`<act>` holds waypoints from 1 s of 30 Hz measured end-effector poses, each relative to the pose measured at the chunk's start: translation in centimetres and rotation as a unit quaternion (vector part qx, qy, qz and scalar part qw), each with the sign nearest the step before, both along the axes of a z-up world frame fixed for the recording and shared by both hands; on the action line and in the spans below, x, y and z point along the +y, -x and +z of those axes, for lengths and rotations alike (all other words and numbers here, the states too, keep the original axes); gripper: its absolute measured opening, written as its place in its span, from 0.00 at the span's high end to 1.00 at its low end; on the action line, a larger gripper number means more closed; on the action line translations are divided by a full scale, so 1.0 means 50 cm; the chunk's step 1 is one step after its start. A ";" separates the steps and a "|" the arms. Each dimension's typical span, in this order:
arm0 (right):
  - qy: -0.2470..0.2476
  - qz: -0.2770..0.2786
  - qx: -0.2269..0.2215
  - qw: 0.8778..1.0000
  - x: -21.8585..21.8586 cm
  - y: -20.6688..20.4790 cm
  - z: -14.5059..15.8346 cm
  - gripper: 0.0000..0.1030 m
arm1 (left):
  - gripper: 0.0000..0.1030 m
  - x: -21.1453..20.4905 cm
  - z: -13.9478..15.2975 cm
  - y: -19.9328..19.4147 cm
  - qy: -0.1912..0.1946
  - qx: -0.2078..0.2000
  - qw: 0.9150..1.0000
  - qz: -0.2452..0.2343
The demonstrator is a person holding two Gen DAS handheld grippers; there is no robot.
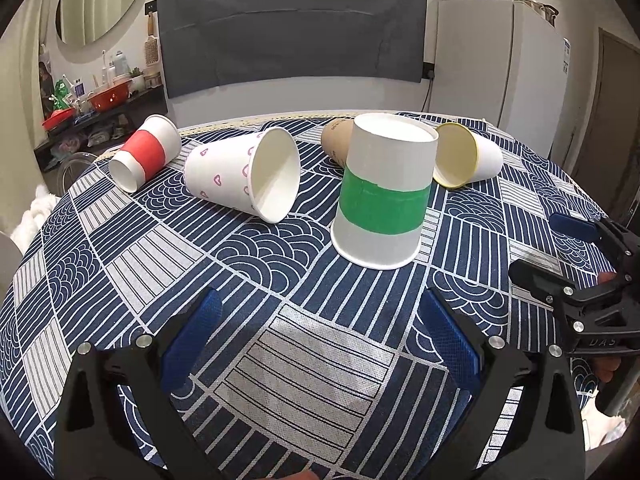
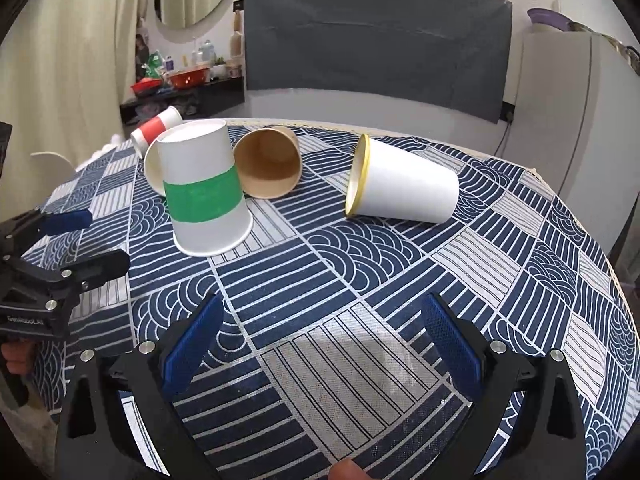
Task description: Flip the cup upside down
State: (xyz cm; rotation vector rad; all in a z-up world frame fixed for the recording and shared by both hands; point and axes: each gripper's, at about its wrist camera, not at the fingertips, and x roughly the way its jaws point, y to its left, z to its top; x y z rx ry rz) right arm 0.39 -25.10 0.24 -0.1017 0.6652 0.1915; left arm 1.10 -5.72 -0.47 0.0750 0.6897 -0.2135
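A white cup with a green band (image 1: 386, 192) stands upside down, rim on the tablecloth; it also shows in the right wrist view (image 2: 204, 192). Lying on their sides are a heart-print cup (image 1: 244, 174), a red-band cup (image 1: 146, 152), a brown cup (image 2: 268, 162) and a yellow-rimmed cup (image 2: 400, 184). My left gripper (image 1: 320, 316) is open and empty, a short way in front of the green-band cup. My right gripper (image 2: 322, 320) is open and empty, nearer than the yellow-rimmed cup. Each gripper shows at the edge of the other's view.
The round table (image 2: 360, 280) has a blue patterned cloth. A dark chair back (image 1: 292, 24) stands behind it. A white fridge (image 1: 500, 60) is at the right, and a cluttered shelf (image 1: 100, 96) at the far left.
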 end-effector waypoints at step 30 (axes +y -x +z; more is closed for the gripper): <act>0.005 -0.006 -0.003 1.000 0.001 0.003 -0.001 0.08 | 0.06 -0.005 0.000 0.004 -0.012 -0.003 1.000 0.004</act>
